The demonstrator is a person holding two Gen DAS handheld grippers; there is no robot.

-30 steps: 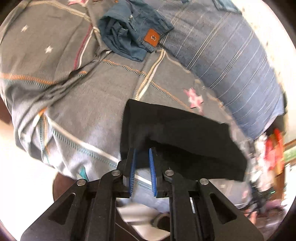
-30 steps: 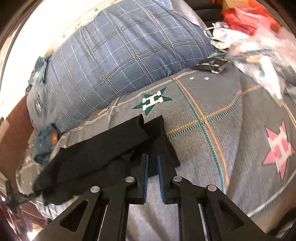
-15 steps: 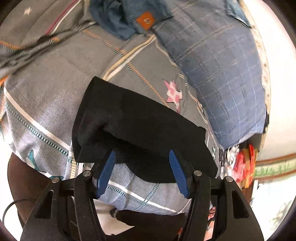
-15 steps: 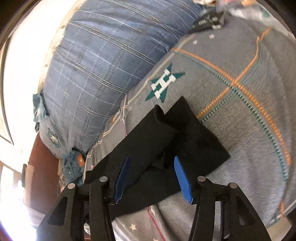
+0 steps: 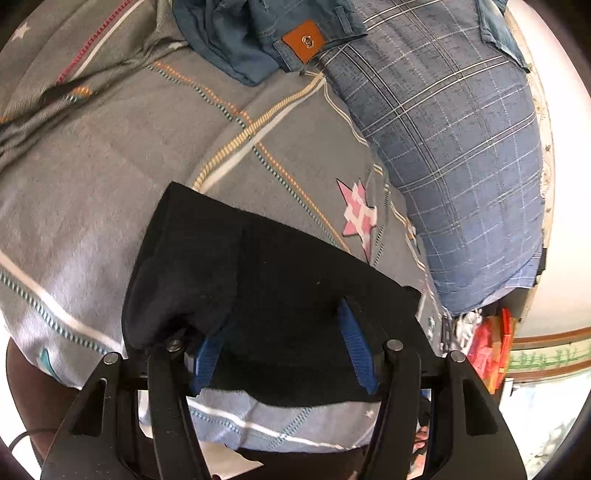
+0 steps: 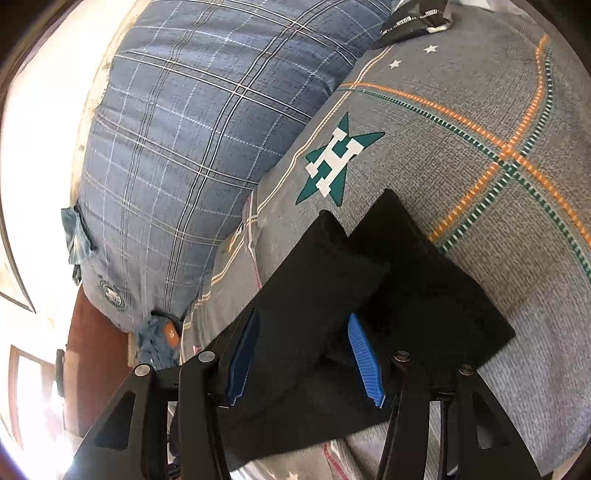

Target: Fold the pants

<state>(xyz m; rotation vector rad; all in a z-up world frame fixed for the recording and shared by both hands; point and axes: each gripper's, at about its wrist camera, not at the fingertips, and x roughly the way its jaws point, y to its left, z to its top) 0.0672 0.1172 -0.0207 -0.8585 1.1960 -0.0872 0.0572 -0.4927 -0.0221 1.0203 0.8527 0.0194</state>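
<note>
Pants (image 5: pixel 295 288), black and already doubled over, lie on the grey patterned bed (image 5: pixel 110 177) in the left wrist view, just ahead of the left gripper (image 5: pixel 284 350). Its jaws stand wide with nothing pressed between the blue pads; dark cloth lies under and between them, and one rounded fold bulges up over the left-hand finger. The fabric looks matte, thick and limp, sagging to the bed's shape, so I judge it soft, light and not slippery, prone to droop from any single pinch. A blue checked pillow (image 5: pixel 461 147) sits beyond on the right, and folded jeans (image 5: pixel 266 33) lie at the far edge, well apart from the pants.

From the right wrist view the pants (image 6: pixel 424 288) show two layers: a narrower upper leg running diagonally toward the right gripper (image 6: pixel 303 354), and a broader flat panel beneath it reaching toward the green star print. This gripper also stands wide and holds nothing, the upper leg lying between its pads without being squeezed. The pillow (image 6: pixel 192 129) fills the upper left.

Best hold, in my judgement, is at the near edge, each gripper pinching all the layers together near one end, so the stack lifts evenly rather than sliding apart.
</note>
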